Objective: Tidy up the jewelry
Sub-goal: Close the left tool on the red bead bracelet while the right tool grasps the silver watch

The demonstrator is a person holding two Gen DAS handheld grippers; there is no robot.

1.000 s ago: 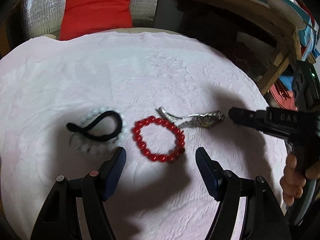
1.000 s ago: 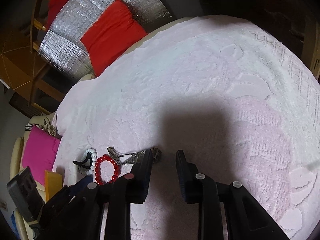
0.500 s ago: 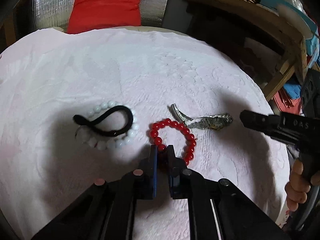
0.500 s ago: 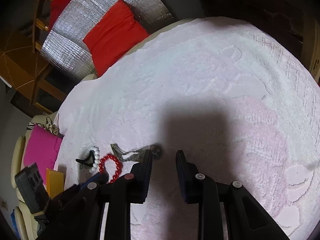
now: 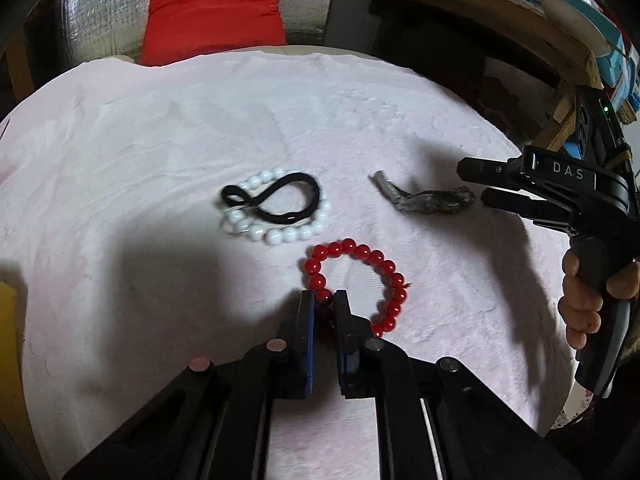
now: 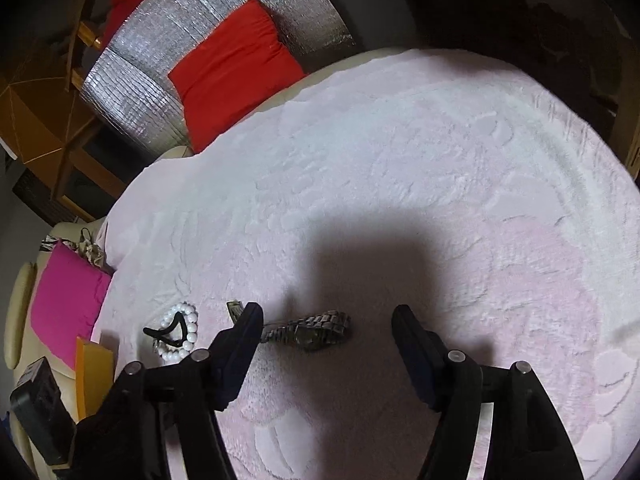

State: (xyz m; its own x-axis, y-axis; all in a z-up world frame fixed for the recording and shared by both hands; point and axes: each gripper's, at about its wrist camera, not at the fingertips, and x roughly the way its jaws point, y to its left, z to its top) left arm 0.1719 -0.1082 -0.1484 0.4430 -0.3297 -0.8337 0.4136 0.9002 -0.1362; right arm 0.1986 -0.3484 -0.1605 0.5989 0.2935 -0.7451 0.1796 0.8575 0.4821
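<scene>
Landmark: red bead bracelet [image 5: 357, 285], lying flat on the pink embossed cover [image 5: 160, 160] of the desk.

Left hand-held gripper [image 5: 324, 300]: jaws clamped on the bracelet's near-left beads; rest of the loop lies beyond and right of the fingertips, resting on the cover.

White bead bracelet [image 5: 276, 216]: just beyond and left of the red one, apart from it. Black hair tie [image 5: 272, 200] lies looped across its top.

Metal watch [image 5: 424, 200]: beyond and right of the red bracelet, apart from it, band stretched out flat.

Right hand-held gripper [image 6: 326, 320]: jaws spread, having just been widening. In the right wrist view the watch [image 6: 316, 330] lies between the two fingers, nearer the left finger [image 6: 248, 320]; pads not pressing on it. Seen from the left wrist view, this gripper [image 5: 472, 184] comes in from the right of the red bracelet, tips just beside the watch's far end, a hand [image 5: 580, 296] on its grip.

Red cushion [image 5: 212, 8] sits past the desk's far edge.
</scene>
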